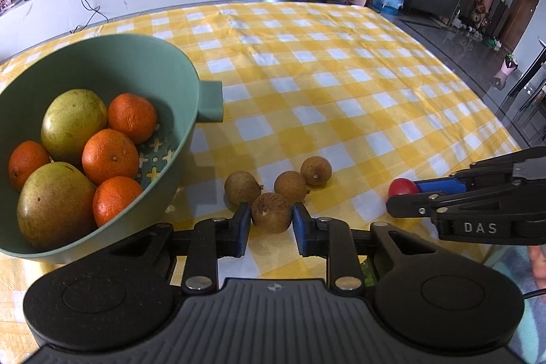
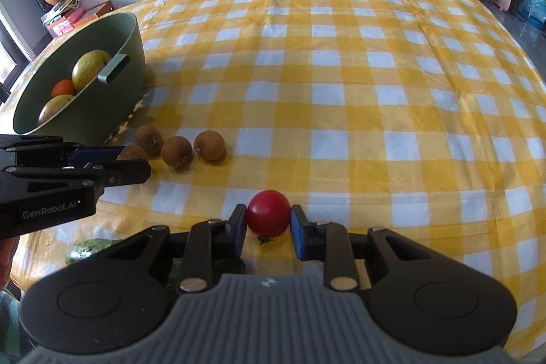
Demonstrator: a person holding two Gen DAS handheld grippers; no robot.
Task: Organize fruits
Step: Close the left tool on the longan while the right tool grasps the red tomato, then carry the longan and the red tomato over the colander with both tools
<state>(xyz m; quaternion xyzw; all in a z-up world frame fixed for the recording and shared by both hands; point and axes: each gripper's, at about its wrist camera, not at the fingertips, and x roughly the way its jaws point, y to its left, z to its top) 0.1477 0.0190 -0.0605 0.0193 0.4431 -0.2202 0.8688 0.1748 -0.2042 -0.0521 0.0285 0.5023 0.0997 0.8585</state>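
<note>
In the left wrist view, nearest the lens, the left gripper (image 1: 272, 216) has its blue pads pressed on a brown longan (image 1: 272, 213) resting on the checked tablecloth (image 1: 341, 74); three more longans (image 1: 290, 186) lie just beyond its tips, and the green bowl (image 1: 163, 57) of oranges and mangoes sits to its left. In the right wrist view, the right gripper (image 2: 268, 220) is clamped on a red tomato (image 2: 268, 212), also on the cloth. Both grasps look made; next comes lifting and carrying toward the bowl, probably one at a time. Only this view shows a green vegetable (image 2: 88, 249) by the table's edge.
</note>
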